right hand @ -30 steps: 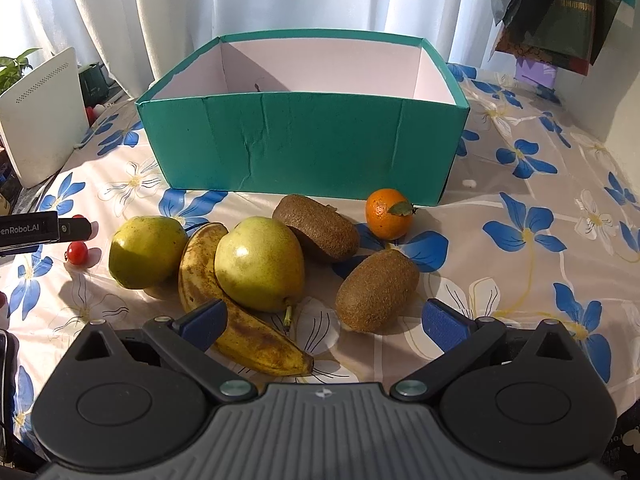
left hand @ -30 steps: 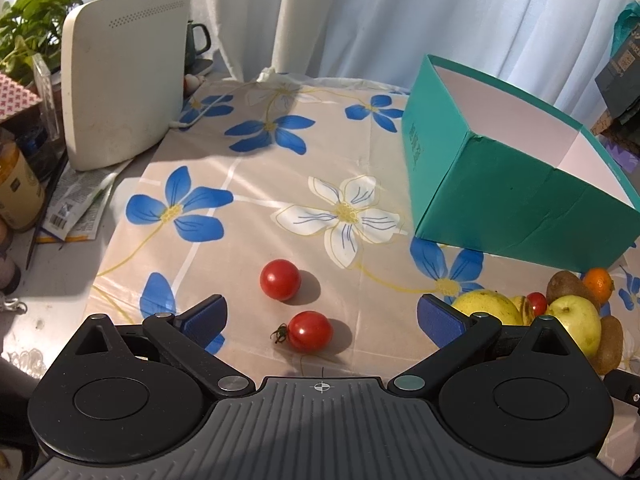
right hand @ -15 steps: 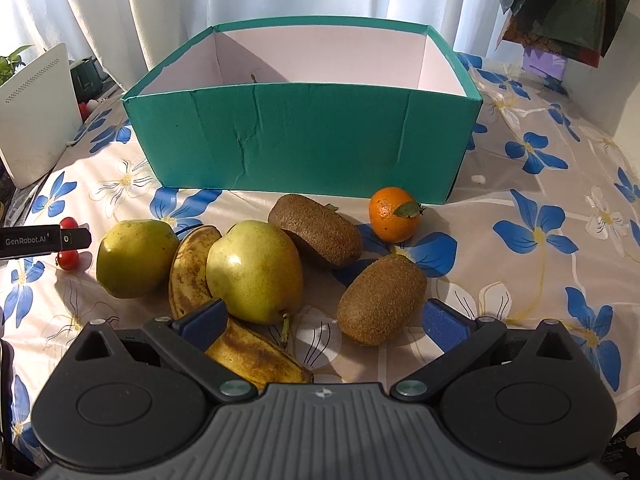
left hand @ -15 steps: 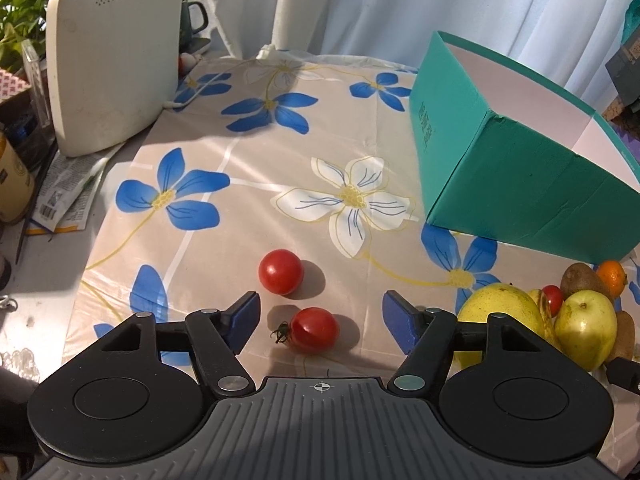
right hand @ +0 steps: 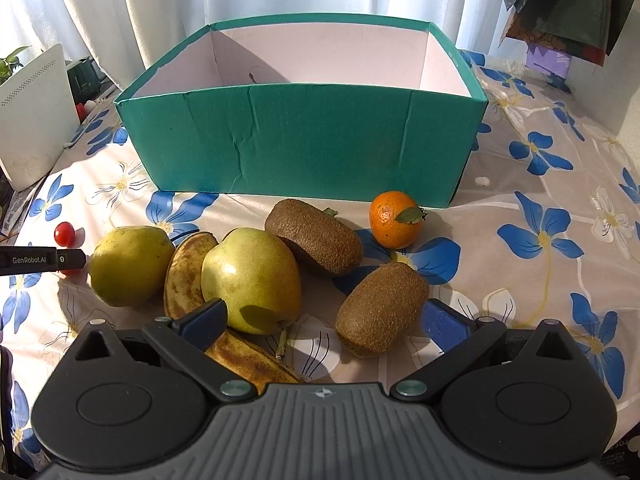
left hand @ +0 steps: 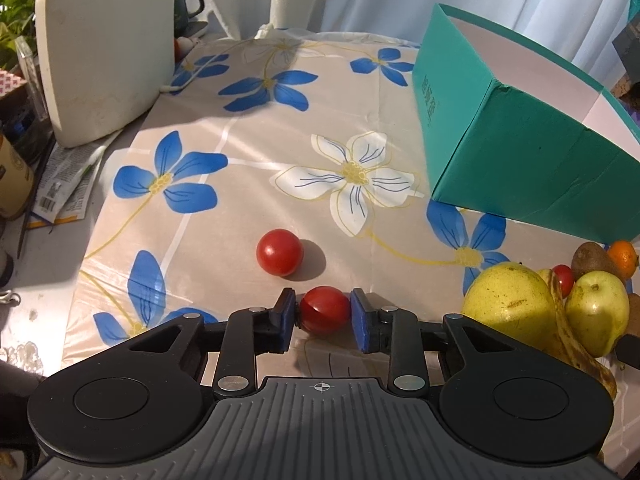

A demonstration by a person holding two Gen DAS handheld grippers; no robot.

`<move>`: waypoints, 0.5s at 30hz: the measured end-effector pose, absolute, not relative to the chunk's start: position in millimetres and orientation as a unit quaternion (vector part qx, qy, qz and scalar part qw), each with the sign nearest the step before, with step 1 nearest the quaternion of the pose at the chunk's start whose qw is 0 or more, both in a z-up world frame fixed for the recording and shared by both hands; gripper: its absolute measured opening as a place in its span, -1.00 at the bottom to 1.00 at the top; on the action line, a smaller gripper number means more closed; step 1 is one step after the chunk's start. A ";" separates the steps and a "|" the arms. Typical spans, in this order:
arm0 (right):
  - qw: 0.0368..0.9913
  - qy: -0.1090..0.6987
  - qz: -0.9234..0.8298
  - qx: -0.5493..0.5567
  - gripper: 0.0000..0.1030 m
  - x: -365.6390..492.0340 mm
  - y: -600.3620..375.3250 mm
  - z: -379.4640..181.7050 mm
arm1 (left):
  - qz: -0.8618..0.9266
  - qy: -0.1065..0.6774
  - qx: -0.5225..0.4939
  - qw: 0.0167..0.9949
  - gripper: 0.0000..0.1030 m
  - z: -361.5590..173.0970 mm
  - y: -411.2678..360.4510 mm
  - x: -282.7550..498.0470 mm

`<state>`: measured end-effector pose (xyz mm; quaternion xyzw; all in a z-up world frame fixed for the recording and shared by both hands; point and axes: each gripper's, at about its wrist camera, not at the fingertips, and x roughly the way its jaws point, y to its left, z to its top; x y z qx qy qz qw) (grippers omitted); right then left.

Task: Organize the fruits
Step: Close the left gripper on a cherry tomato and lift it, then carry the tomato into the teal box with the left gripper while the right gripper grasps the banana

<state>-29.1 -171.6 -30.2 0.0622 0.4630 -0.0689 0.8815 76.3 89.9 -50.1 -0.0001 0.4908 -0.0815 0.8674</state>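
Red tomato (left hand: 324,309) sits clamped between left fingers (left hand: 287,317).

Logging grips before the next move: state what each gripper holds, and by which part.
The left gripper is shut on a small red tomato, its pads pressing on the tomato's two opposite sides. The right gripper is open and holds nothing.

Three red tomatoes (left hand: 279,252), two kiwis (right hand: 314,241), two yellow-green pears (right hand: 251,278), one banana (right hand: 188,272), one mandarin (right hand: 394,219), one teal box (right hand: 304,140).
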 end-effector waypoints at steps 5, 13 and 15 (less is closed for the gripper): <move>0.884 0.464 -0.033 0.049 1.00 -31.8 -166.5 -28.1 | -0.080 0.481 -0.012 0.873 -0.37 -38.8 90.8 71.8; 0.861 0.495 0.117 -0.019 0.46 -42.1 -130.1 -25.3 | -0.098 0.448 -0.036 0.888 -0.37 -8.6 94.8 59.4; 0.853 0.502 0.138 -0.033 0.29 -44.5 -122.8 -25.0 | -0.103 0.445 -0.041 0.889 -0.37 -4.2 95.4 55.4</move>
